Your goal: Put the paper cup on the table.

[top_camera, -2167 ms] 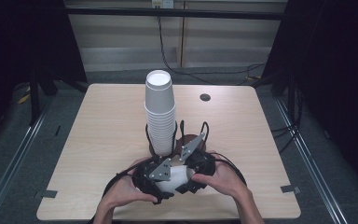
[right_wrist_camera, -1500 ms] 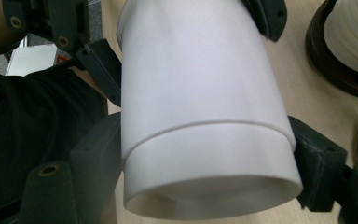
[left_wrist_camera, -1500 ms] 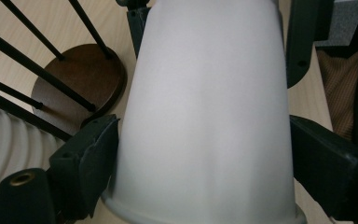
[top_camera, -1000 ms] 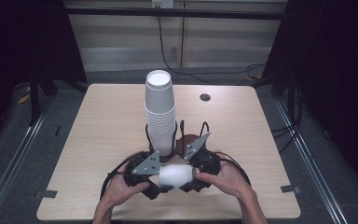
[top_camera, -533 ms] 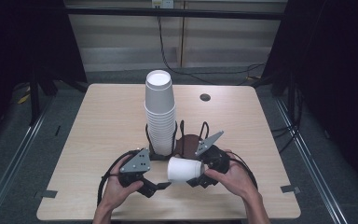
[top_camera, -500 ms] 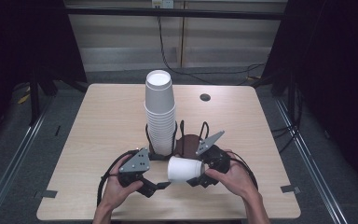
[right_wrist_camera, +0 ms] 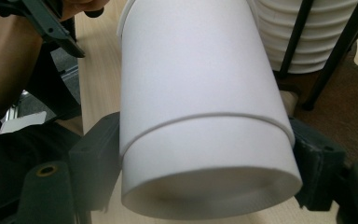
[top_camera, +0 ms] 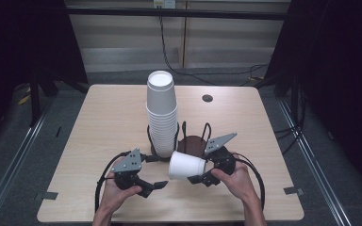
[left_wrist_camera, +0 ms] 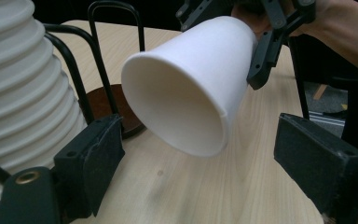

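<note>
Now: one cup [top_camera: 187, 165] clenched in right tongs [top_camera: 198, 169]; left tongs [top_camera: 157, 186] released, empty; one stack [top_camera: 161, 113].

On the tabletop [top_camera: 99, 122] a cup stack [top_camera: 161, 113] stands in a wire holder [top_camera: 188, 136]. Before it, a lone cup [top_camera: 186, 165] lies sideways in the right tool [top_camera: 195, 172]; the left tool [top_camera: 158, 185] is left of it.

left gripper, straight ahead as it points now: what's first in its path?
Likely the cup, held sideways by the right gripper, its open mouth facing the left gripper. Gap between them is hard to judge.
</note>
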`<state>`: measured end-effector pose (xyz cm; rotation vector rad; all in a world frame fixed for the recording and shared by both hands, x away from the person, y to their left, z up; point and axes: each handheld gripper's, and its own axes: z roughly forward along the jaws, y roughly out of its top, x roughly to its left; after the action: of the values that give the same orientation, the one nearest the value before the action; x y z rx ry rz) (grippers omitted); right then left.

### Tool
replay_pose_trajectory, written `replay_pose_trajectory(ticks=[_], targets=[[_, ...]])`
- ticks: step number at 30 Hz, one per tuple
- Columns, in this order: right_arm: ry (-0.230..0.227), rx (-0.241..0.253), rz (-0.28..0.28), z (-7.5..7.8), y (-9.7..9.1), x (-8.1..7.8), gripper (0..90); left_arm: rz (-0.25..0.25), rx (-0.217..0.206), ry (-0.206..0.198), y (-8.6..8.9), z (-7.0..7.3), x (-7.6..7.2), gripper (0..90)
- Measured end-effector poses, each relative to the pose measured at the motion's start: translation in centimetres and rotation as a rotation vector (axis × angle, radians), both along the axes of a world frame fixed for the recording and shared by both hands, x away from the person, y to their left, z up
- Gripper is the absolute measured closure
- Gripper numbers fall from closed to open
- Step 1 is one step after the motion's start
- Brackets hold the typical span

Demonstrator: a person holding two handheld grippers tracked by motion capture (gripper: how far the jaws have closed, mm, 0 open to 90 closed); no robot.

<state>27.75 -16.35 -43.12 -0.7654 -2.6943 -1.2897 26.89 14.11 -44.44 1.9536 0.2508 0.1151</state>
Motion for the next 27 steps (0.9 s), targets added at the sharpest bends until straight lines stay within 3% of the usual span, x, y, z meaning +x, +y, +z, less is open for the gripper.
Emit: replay_pose_trajectory(ticks=[13,18,24,27], targets=[[-0.035,0.144,-0.025,-1.2,-0.7,-1.2,22.3,0.006,-0.021,-0.011,0.3,-0.4,-0.8,15.6],[-0.050,0.174,-0.030,-1.8,-0.4,-1.6,22.3,0.008,-0.027,-0.004,0.3,-0.7,-0.8,15.6],[-0.066,0.211,-0.020,-2.4,0.0,-1.7,22.2,0.004,-0.036,-0.020,0.5,-0.9,-1.0,15.5],[-0.084,0.255,-0.008,-2.7,0.0,-1.9,22.2,0.018,-0.043,-0.008,0.6,-1.1,-0.8,15.5]])
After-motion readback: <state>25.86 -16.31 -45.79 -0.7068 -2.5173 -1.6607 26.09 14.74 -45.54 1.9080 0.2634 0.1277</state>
